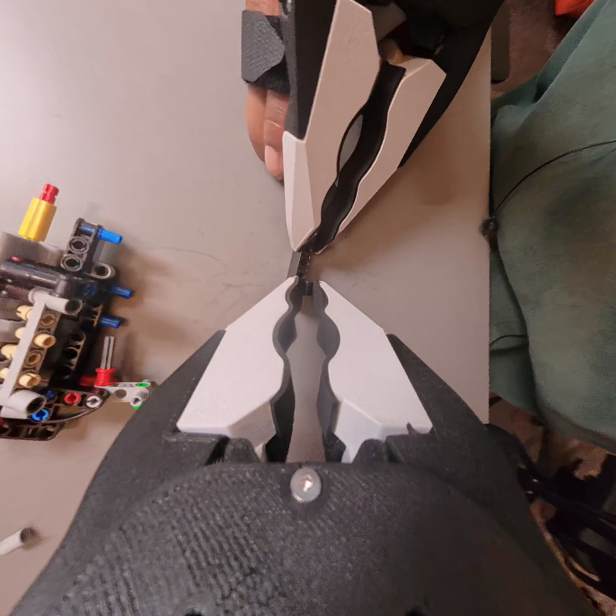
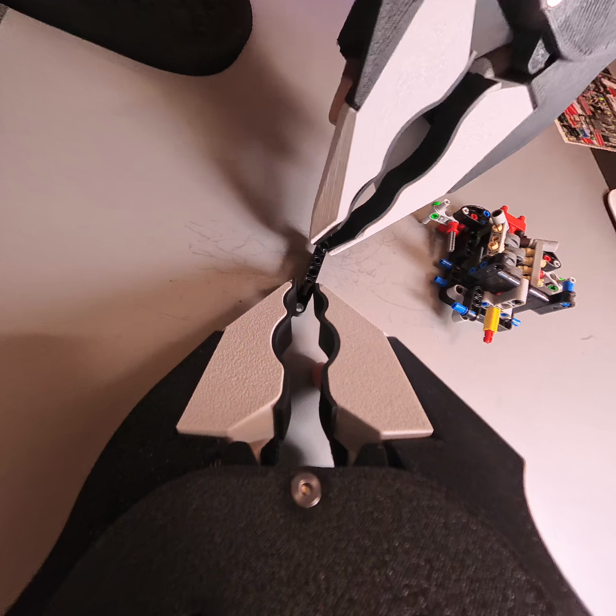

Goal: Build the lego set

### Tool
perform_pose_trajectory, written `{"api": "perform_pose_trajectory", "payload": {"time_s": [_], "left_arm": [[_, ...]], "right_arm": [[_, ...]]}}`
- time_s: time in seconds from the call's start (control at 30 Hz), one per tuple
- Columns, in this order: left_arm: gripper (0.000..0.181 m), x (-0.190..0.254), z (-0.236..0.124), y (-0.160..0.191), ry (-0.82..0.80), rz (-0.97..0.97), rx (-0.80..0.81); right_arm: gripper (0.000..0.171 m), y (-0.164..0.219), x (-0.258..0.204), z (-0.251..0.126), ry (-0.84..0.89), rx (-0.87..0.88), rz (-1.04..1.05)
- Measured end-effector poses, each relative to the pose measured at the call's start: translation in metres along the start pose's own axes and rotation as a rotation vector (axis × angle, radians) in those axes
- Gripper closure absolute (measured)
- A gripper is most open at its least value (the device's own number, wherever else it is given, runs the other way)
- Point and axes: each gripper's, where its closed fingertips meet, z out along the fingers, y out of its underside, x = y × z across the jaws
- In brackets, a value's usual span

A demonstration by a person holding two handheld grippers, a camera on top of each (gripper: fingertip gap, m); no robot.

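Note:
A thin black lego beam with holes [image 1: 304,265] hangs above the table between my two grippers; it also shows in the right wrist view [image 2: 315,266]. My left gripper [image 1: 306,286] is shut on a small black piece at the beam's near end. My right gripper [image 2: 305,295] is shut on the beam's other end, and it enters the left wrist view from above [image 1: 308,250]. The left gripper comes down from the upper right in the right wrist view [image 2: 321,246]. The part-built lego model [image 1: 56,333], black and grey with blue, red, yellow and tan pins, sits on the table to the left [image 2: 500,266].
A loose white tube piece [image 1: 13,541] lies at the lower left. The table edge [image 1: 490,300] runs down the right, with a person's green garment [image 1: 550,233] beyond it. A printed instruction booklet [image 2: 593,113] lies at the far right. A dark object [image 2: 133,33] lies at the top left. The tips of both grippers are at nearly the same place.

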Motion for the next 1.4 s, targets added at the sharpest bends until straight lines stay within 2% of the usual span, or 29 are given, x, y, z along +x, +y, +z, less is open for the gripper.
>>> {"api": "perform_pose_trajectory", "payload": {"time_s": [0.23, 0.77, 0.87, 1.0, 1.13, 1.4], "left_arm": [[0.176, 0.0, -0.001, -0.001, 0.104, -0.075, 0.057], [0.178, -0.001, 0.006, 0.001, 0.045, -0.021, 0.005], [0.18, -0.003, 0.016, 0.015, 0.047, -0.018, -0.053], [0.181, -0.004, 0.005, 0.002, 0.073, -0.056, 0.073], [0.181, 0.002, 0.001, 0.002, 0.069, -0.046, 0.103], [0.181, 0.006, -0.03, -0.012, 0.074, -0.146, 0.453]], "right_arm": [[0.163, 0.0, 0.001, 0.0, 0.005, 0.007, -0.019], [0.163, 0.001, 0.004, 0.0, 0.028, 0.005, -0.017], [0.162, 0.003, 0.009, -0.001, 0.045, 0.0, -0.011], [0.165, 0.003, 0.008, -0.002, 0.036, 0.008, -0.011], [0.165, 0.003, 0.007, -0.002, 0.035, 0.007, -0.009], [0.165, 0.001, 0.008, -0.003, 0.025, 0.026, 0.018]]}}
